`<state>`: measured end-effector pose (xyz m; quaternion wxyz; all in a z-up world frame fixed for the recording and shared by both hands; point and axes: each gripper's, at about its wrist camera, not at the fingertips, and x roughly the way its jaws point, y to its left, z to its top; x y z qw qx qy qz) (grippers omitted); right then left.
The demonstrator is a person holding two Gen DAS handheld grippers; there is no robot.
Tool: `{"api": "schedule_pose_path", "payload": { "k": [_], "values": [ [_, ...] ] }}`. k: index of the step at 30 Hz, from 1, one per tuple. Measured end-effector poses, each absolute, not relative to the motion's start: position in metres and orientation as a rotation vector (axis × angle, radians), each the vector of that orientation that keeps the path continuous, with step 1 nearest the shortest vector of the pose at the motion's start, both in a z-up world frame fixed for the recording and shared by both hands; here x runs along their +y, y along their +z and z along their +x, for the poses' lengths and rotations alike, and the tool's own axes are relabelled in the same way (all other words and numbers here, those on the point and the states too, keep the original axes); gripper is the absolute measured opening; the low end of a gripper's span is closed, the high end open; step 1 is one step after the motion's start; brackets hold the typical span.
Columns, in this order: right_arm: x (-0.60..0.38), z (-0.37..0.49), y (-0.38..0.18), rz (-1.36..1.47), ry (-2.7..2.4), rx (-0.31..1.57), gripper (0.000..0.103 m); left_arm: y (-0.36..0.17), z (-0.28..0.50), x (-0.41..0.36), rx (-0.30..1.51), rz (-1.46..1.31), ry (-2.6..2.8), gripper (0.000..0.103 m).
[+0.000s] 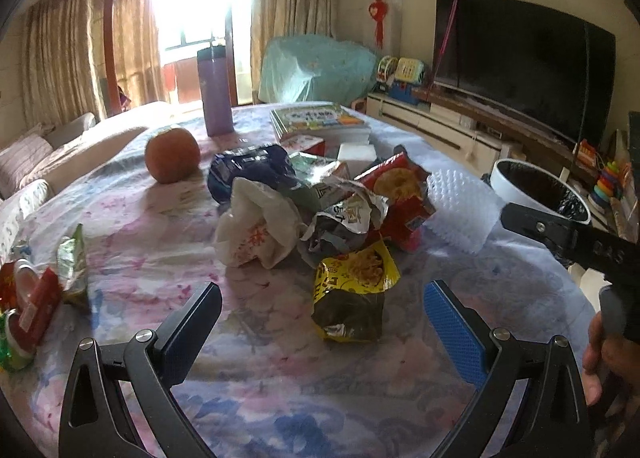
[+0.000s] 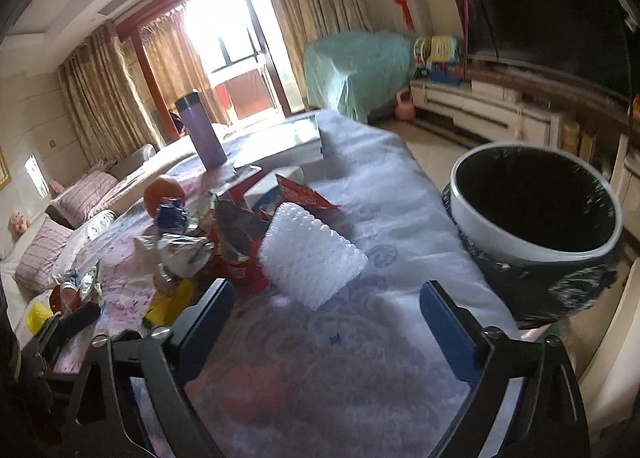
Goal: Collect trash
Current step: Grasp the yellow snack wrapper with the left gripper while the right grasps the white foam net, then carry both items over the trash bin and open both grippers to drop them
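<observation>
Two grippers hung over a table draped in a pink and blue floral cloth [image 1: 140, 242], each with its jaws spread wide and nothing between them. The left gripper [image 1: 320, 322] hovered above the near edge, its blue-padded fingers [image 1: 454, 332] flanking a crumpled yellow snack packet [image 1: 354, 290] that lay on the cloth just beyond them, untouched. Behind that packet sat a heap of trash at the table's middle: a white plastic bag with red print [image 1: 256, 230], a torn silver wrapper [image 1: 348, 218], a red cracker packet [image 1: 400, 194] and a dark blue foil bag [image 1: 248, 170]. A white foam fruit net [image 1: 460, 210] lay near the right edge, just beside the red packet. More wrappers, green and red [image 1: 36, 298], lay at the left edge. An orange [image 1: 172, 154], a tall purple flask [image 1: 216, 92] and a stack of picture books [image 1: 316, 122] stood toward the far edge.

The right gripper [image 2: 324, 322] was over the table's right side, with the foam net [image 2: 312, 254] just ahead of its fingers. A white round bin with a black liner [image 2: 532, 226] stood off the right edge, close beside the table, its mouth open toward the camera. In the left view the right gripper [image 1: 568, 238] reached in from the right, in front of the bin [image 1: 540, 190].
</observation>
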<state>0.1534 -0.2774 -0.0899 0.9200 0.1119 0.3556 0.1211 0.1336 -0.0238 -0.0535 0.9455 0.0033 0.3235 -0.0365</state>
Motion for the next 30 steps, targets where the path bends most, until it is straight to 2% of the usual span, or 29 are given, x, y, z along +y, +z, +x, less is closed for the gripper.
{"api": "schedule_pose_path", "payload": {
  "k": [4, 7, 8, 9, 10, 12, 13, 15, 18, 30],
  "values": [
    [-0.28, 0.173, -0.102, 0.271, 0.259, 0.791, 0.082, -0.06, 0.15, -0.029, 0.691, 0.017, -0.07, 0.101],
    [-0.281, 0.183, -0.109, 0.285, 0.27, 0.827, 0.074, -0.064, 0.159, -0.031, 0.718, 0.016, -0.076, 0.091],
    [-0.281, 0.185, -0.111, 0.293, 0.277, 0.835, 0.071, -0.066, 0.163, -0.031, 0.727, 0.015, -0.082, 0.082],
    [-0.282, 0.187, -0.112, 0.304, 0.286, 0.847, 0.06, -0.067, 0.165, -0.033, 0.736, 0.015, -0.088, 0.07],
    [-0.283, 0.189, -0.114, 0.317, 0.3, 0.858, 0.047, -0.07, 0.168, -0.034, 0.752, 0.015, -0.103, 0.064],
    [-0.283, 0.188, -0.114, 0.321, 0.309, 0.858, 0.032, -0.072, 0.171, -0.036, 0.774, 0.011, -0.125, 0.04],
    [-0.284, 0.187, -0.112, 0.318, 0.311, 0.852, 0.024, -0.073, 0.172, -0.037, 0.781, 0.007, -0.138, 0.036],
    [-0.285, 0.182, -0.108, 0.318, 0.322, 0.838, 0.018, -0.071, 0.169, -0.038, 0.776, 0.005, -0.148, 0.03],
    [-0.289, 0.172, -0.1, 0.307, 0.318, 0.812, 0.014, -0.066, 0.161, -0.041, 0.778, -0.018, -0.193, 0.024],
    [-0.323, 0.142, -0.077, 0.305, 0.263, 0.751, 0.01, -0.041, 0.138, -0.075, 0.725, 0.024, -0.347, 0.021]
  ]
}}
